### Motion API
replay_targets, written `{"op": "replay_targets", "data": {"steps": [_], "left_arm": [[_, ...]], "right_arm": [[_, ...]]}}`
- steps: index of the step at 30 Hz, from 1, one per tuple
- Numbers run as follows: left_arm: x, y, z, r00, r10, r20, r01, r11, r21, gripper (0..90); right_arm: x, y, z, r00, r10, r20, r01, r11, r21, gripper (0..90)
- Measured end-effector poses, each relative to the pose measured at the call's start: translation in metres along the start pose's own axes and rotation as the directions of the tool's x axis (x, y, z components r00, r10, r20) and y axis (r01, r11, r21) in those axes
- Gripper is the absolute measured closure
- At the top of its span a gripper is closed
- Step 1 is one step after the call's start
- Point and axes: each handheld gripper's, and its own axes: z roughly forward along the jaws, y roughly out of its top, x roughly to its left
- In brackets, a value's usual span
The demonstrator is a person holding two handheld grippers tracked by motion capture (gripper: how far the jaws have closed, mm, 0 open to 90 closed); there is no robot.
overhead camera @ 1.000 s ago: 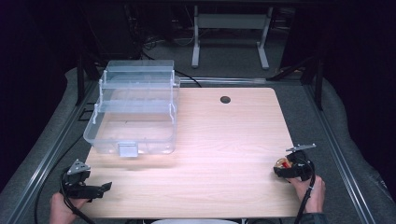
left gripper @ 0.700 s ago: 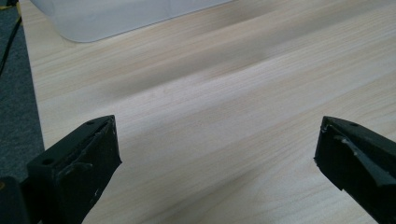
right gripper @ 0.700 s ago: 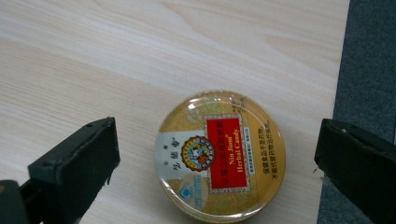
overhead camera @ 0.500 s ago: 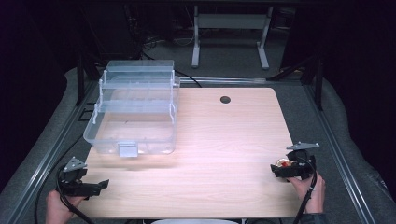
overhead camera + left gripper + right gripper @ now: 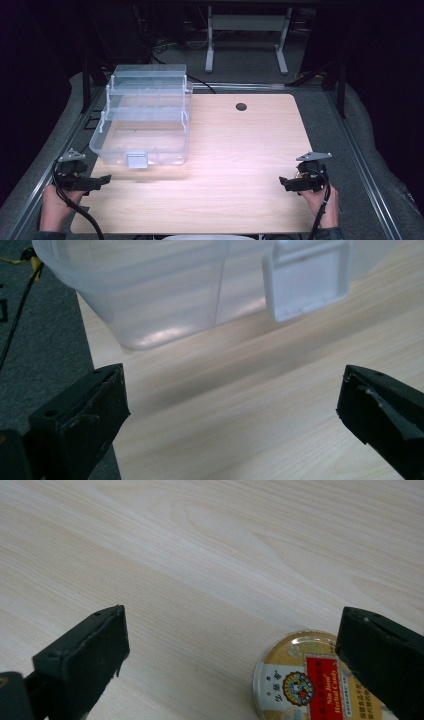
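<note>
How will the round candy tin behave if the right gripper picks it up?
The candy tin looks rigid and lies flat on the table, so tipping seems unlikely. Its glossy lid may be slippery. Stood on its edge, it could roll.

Left gripper [image 5: 102,181], at the high view's 8 o'clock, is held in the left hand [image 5: 52,205], jaws wide, pointing toward 3. Right gripper [image 5: 285,184], at 4 o'clock in the right hand [image 5: 322,202], points toward 9; its jaws have just opened wide.
</note>
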Motion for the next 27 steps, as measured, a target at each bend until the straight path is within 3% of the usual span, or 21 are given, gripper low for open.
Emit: {"op": "replay_targets", "data": {"steps": [3, 6, 10, 12, 17, 21, 27], "left_arm": [[0.007, 0.013, 0.001, 0.9999, -0.015, 0.005, 0.015, 0.9999, -0.004, 0.1], [0.014, 0.027, 0.002, 0.9996, -0.026, 0.008, 0.026, 0.9997, 0.000, 0.2], [0.025, 0.043, 0.006, 0.9982, -0.047, 0.038, 0.047, 0.9989, 0.006, 0.2], [0.029, 0.050, 0.006, 0.9946, -0.067, 0.079, 0.068, 0.9977, -0.006, 0.1], [0.033, 0.063, 0.003, 0.9963, -0.063, 0.058, 0.064, 0.9978, -0.017, 0.1], [0.042, 0.070, 0.006, 0.9955, -0.082, 0.047, 0.083, 0.9964, -0.015, 0.1], [0.056, 0.080, 0.018, 0.9934, -0.114, -0.008, 0.114, 0.9934, -0.007, 0.2]], "right_arm": [[0.006, 0.002, 0.002, 0.9999, -0.010, 0.010, 0.010, 1.000, 0.008, 0.8], [0.010, 0.004, 0.002, 0.9995, -0.025, -0.017, 0.025, 1.000, 0.013, 1.2], [0.014, 0.005, 0.004, 0.9987, -0.036, -0.035, 0.036, 0.999, -0.001, 1.3], [0.015, 0.005, 0.005, 0.9987, -0.042, -0.031, 0.042, 0.999, 0.001, 1.3], [0.017, 0.005, 0.006, 0.9986, -0.044, -0.029, 0.044, 0.999, 0.005, 1.4], [0.017, 0.005, 0.006, 0.9986, -0.044, -0.027, 0.044, 0.999, 0.005, 1.7], [0.017, 0.005, 0.006, 0.9987, -0.046, -0.025, 0.046, 0.999, 0.005, 1.9]]}}
